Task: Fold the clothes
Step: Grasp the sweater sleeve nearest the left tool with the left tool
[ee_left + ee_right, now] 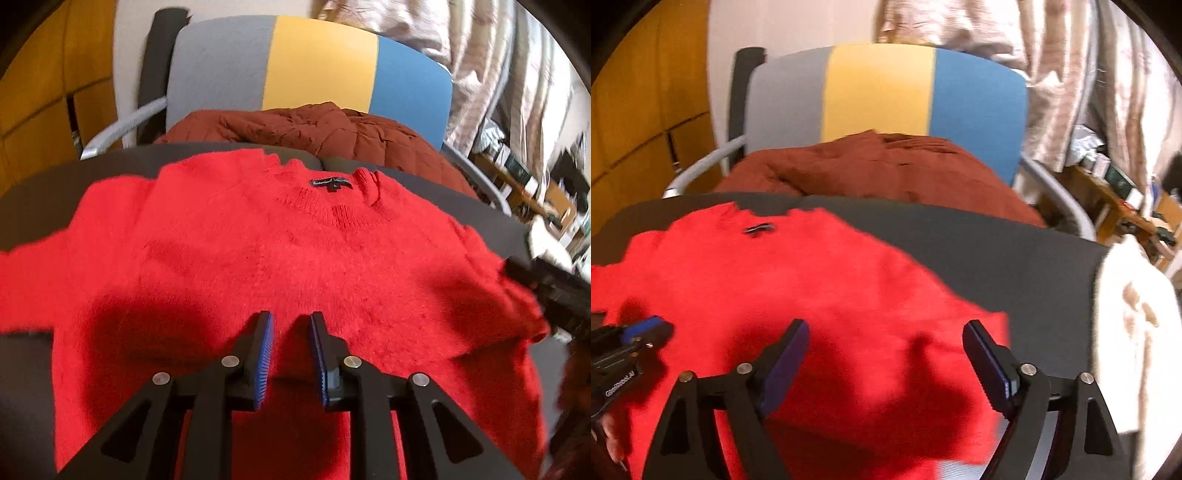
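Sweater: red sweater (295,258) lies flat and spread on the dark bench (1015,251), neck label at 12 o'clock, body toward 6 o'clock in the left wrist view.
Handling: it looks like soft, fuzzy knit, light and limp; I judge it will sag and stretch if lifted by one point, and it should not slip from the pads.
Where to hold: I would take it at a sleeve end or at a hem corner, both layers together, not in the middle of the chest.
Left claw: left claw (291,350) hangs over the lower chest, jaws narrow with only a small gap; no fold of cloth is seen pinched between the pads.
Right claw: right claw (886,354) stands wide, nothing between the pads; the sweater's right edge lies under it.
Edges: far edge of the bench runs close behind the neck at 12 o'clock; a chair (879,92) with a brown jacket (868,173) stands just behind.
Open room: bare bench at 2 to 3 o'clock in the right wrist view, up to a white cloth (1134,325) at 3 o'clock.
Risk: a sleeve may slide over the bench edge.
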Action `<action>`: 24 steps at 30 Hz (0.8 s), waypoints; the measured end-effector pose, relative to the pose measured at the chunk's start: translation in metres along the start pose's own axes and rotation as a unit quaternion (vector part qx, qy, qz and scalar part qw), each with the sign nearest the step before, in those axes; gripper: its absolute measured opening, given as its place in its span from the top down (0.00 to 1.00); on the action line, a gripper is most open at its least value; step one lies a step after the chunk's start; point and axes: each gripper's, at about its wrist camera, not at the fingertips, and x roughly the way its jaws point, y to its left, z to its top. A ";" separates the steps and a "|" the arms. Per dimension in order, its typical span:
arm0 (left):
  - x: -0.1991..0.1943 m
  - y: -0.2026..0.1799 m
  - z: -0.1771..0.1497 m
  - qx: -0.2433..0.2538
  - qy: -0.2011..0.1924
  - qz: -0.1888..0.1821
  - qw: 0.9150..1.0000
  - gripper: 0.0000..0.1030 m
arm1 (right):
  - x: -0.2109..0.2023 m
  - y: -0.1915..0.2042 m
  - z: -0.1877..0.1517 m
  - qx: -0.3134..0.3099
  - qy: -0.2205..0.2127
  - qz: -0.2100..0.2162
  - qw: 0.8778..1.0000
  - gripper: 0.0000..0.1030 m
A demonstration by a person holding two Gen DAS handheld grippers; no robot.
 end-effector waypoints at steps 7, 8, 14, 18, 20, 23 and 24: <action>-0.041 0.066 -0.013 -0.108 -0.010 0.029 0.994 0.78 | 0.023 0.024 -0.031 0.004 0.029 0.006 1.000 0.05; -0.046 0.083 -0.014 -0.132 -0.012 0.046 0.990 0.78 | 0.025 0.020 -0.033 0.016 0.034 0.012 0.999 0.02; -0.060 0.196 -0.009 -0.261 0.006 0.186 0.947 0.74 | 0.030 0.015 -0.036 0.030 0.040 0.023 0.998 0.00; -0.067 0.259 -0.004 -0.337 0.010 0.240 0.910 0.74 | 0.030 0.013 -0.038 0.034 0.038 0.029 0.998 0.00; -0.068 0.278 0.002 -0.343 0.015 0.296 0.891 0.74 | 0.029 0.012 -0.037 0.034 0.037 0.030 0.998 0.00; -0.064 0.301 0.016 -0.322 0.035 0.399 0.857 0.74 | 0.030 0.011 -0.036 0.036 0.037 0.033 0.998 0.00; -0.063 0.309 0.021 -0.314 0.043 0.433 0.844 0.74 | 0.030 0.011 -0.036 0.036 0.036 0.034 0.998 0.00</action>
